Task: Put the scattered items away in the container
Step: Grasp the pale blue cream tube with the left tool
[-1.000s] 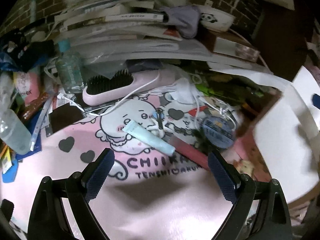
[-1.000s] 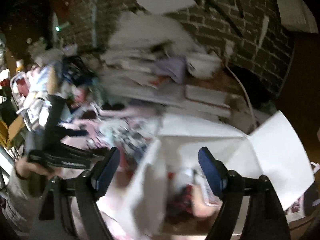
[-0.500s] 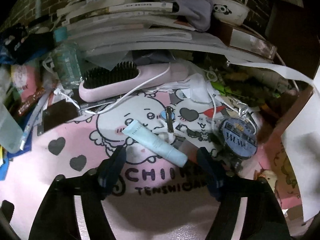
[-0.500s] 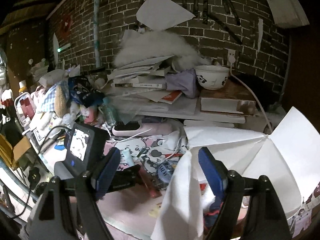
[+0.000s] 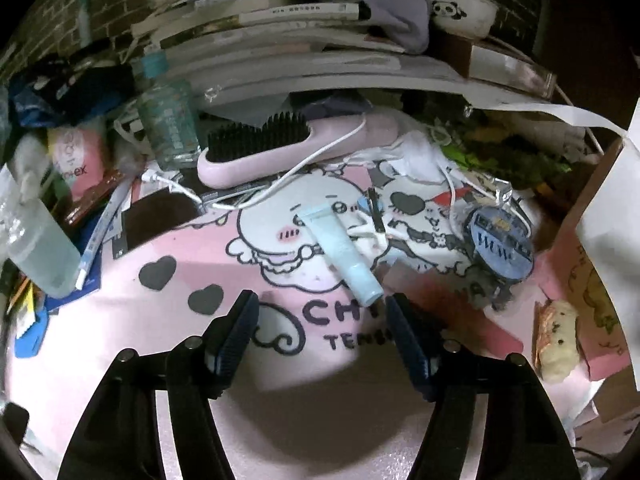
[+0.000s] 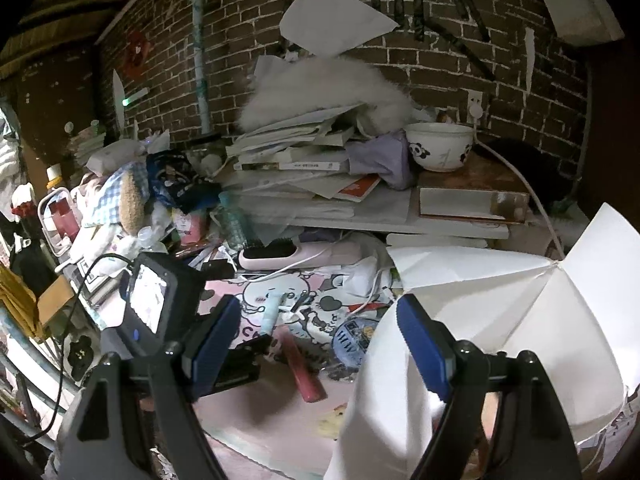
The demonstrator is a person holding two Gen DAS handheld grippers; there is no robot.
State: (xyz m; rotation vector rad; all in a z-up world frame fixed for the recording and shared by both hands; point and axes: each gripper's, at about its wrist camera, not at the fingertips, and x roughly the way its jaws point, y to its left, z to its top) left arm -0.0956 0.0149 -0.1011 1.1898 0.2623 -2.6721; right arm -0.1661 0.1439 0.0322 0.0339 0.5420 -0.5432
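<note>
Jaws apart and empty, the left hand-held gripper (image 5: 320, 320) nears a pale-blue tube (image 5: 340, 254) mid-counter, poised, it appears, to straddle and clamp it.

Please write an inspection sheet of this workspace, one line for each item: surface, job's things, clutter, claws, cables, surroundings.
Surface: pink cartoon mat, partly covered.
Job's things: light blue tube, round blue tin, pink hairbrush lying on the mat; white box open at right.
Clutter: stacked books, panda bowl, teal bottle.
Claws: left claw open, near the tube's cap end; right claw open, empty.
Cables: white cable over the brush.
Surroundings: brick wall.
</note>
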